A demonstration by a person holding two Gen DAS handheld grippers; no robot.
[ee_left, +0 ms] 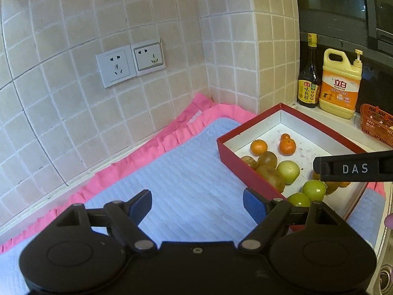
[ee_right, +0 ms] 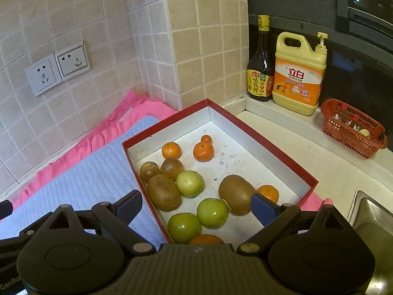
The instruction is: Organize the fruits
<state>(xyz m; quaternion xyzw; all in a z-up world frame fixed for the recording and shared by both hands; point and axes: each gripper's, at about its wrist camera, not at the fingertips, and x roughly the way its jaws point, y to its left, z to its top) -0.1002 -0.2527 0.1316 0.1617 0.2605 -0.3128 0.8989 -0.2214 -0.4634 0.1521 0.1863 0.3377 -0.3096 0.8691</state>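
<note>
A red box with a white inside sits on the counter and holds mixed fruit: several tangerines, brown kiwis and green fruits. My right gripper hovers open above the box's near end, nothing between its blue pads. My left gripper is open over the pale blue mat, left of the box. In the left wrist view the right gripper's black finger reaches across the box.
The mat has a pink frilled edge and lies against a tiled wall with two sockets. Behind the box stand a dark sauce bottle, a yellow detergent jug and an orange basket. A steel sink lies at the right.
</note>
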